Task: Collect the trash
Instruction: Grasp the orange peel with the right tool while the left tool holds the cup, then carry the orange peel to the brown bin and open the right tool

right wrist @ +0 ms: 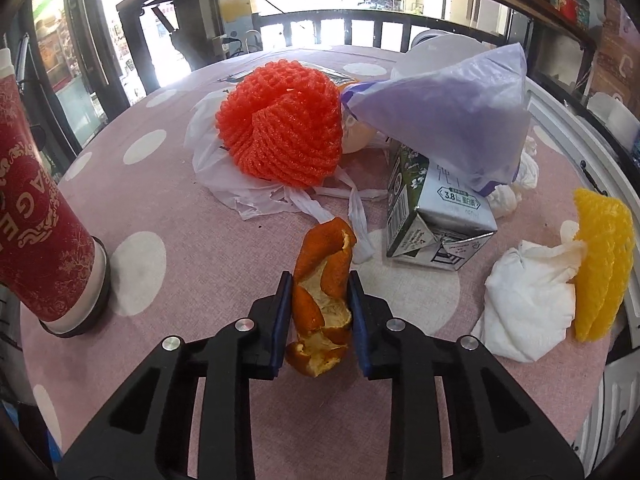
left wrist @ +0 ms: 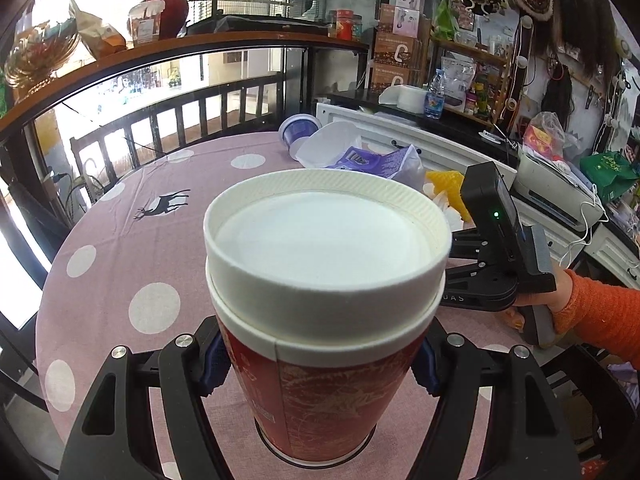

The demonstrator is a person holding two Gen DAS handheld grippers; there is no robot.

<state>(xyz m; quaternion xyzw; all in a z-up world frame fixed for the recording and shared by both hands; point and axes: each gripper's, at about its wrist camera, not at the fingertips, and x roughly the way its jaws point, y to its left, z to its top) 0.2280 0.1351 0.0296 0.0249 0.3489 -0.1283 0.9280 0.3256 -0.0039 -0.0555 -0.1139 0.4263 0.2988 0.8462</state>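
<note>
A red paper cup (left wrist: 320,248) with a white lid stands upright on the pink dotted tablecloth (left wrist: 160,232), and my left gripper (left wrist: 320,360) is shut on it, blue pads pressing both sides below the lid. The same cup (right wrist: 36,208) shows at the left edge of the right wrist view. A curled orange peel (right wrist: 320,248) lies on the cloth, and my right gripper (right wrist: 320,312) is shut on it, pads against both sides. In the left wrist view the right gripper's black body (left wrist: 496,240) sits right of the cup, held by a hand in an orange sleeve (left wrist: 600,312).
Beyond the peel lie a red foam net (right wrist: 284,124) on a white plastic bag (right wrist: 240,184), a milk carton (right wrist: 432,216) under a purple bag (right wrist: 452,112), crumpled tissue (right wrist: 528,304) and a yellow foam net (right wrist: 604,256). A purple tub (left wrist: 300,128) lies at the far table edge.
</note>
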